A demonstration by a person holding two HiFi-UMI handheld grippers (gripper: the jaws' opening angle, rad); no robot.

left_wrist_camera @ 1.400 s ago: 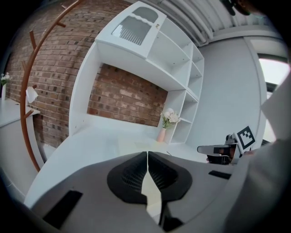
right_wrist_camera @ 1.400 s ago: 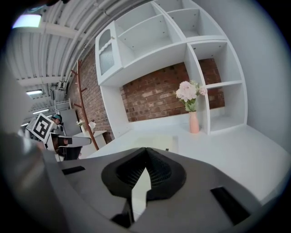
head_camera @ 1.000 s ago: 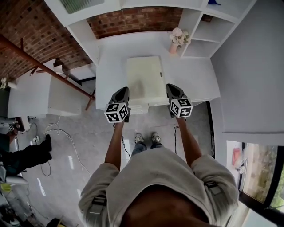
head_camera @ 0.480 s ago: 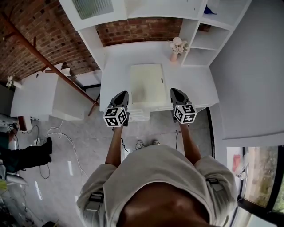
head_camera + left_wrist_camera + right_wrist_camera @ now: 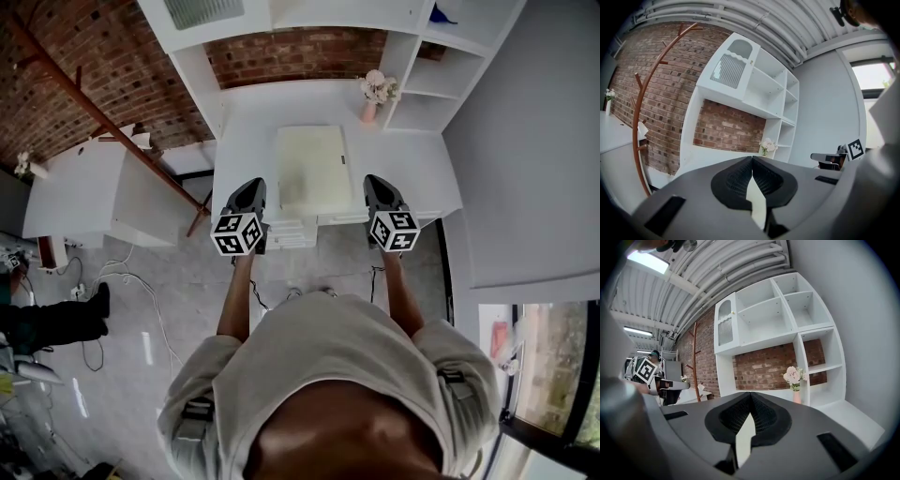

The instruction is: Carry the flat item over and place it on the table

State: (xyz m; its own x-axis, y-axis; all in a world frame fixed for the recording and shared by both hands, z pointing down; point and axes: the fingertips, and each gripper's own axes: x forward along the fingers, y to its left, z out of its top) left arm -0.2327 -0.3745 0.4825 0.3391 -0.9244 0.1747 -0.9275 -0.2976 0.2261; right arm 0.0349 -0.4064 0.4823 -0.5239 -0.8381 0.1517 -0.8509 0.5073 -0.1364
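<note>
A flat cream-coloured item [image 5: 312, 167] lies on the white table [image 5: 412, 169], its near end at the table's front edge. My left gripper [image 5: 253, 185] hovers at the item's front left corner, beside it and not touching. My right gripper [image 5: 375, 180] sits level with it off the front right corner. Both are shut with nothing between the fingers. In the left gripper view the ribbed pads [image 5: 740, 178] meet at the tips. The right gripper view shows the same closed pads [image 5: 761, 416].
A pink vase of flowers [image 5: 375, 91] stands at the table's back right, under white shelves [image 5: 441, 70]. Drawers [image 5: 291, 234] sit below the front edge. A brown coat stand [image 5: 84, 103] and another white desk [image 5: 84, 197] are at left. A person's legs [image 5: 56, 323] lie at far left.
Both grippers stay shut beside the item's near end. The left one has drifted slightly left and down in view; the whole view has shifted a little.
</note>
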